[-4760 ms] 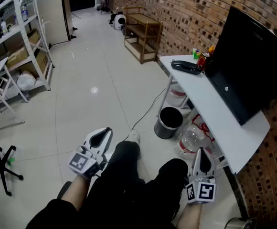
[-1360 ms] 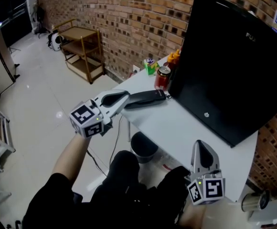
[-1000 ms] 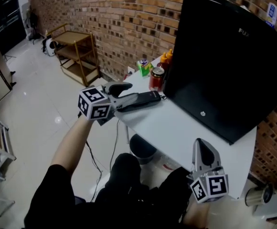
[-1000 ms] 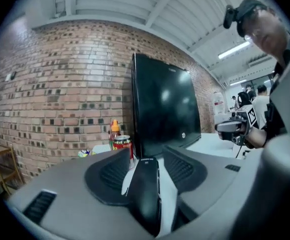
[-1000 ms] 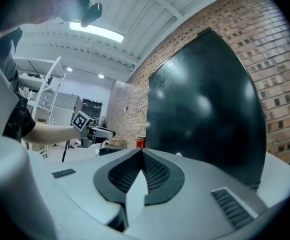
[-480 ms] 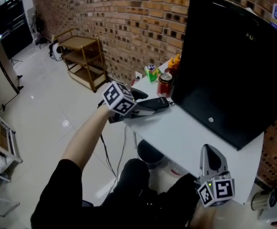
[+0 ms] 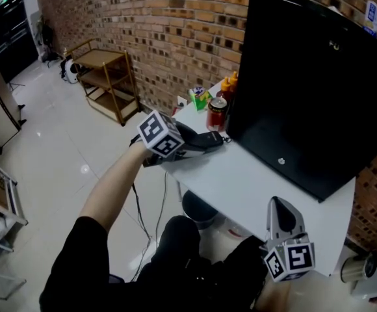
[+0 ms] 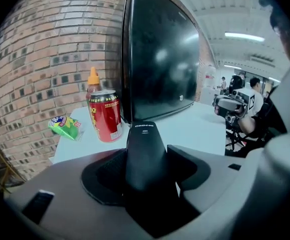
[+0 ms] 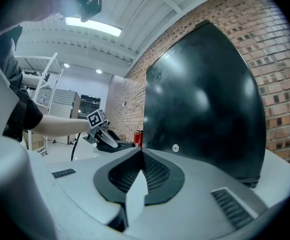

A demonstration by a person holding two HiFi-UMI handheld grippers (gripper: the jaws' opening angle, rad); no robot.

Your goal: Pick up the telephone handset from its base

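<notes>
The black telephone handset (image 7: 208, 139) lies on its base at the left end of the white table (image 7: 253, 182). My left gripper (image 7: 198, 143) points down at it from the table's end. In the left gripper view the handset (image 8: 144, 151) runs up the gap between the two jaws of the left gripper (image 8: 146, 170). The jaws are closing around it, and a sliver of table still shows beside the right pad. The base is mostly hidden under the gripper. My right gripper (image 7: 279, 208) hangs near the table's front edge, shut with nothing in it (image 9: 136, 159).
A large black monitor (image 7: 305, 77) stands behind the phone. A red can (image 8: 105, 115), an orange-capped bottle (image 8: 93, 79) and a green packet (image 8: 65, 125) sit by the brick wall. A wooden shelf unit (image 7: 107, 77) stands on the floor, and a dark bin (image 7: 198, 207) under the table.
My left gripper has moved forward and tipped down over the handset, which now lies between its jaws. The right gripper has stayed where it was.
</notes>
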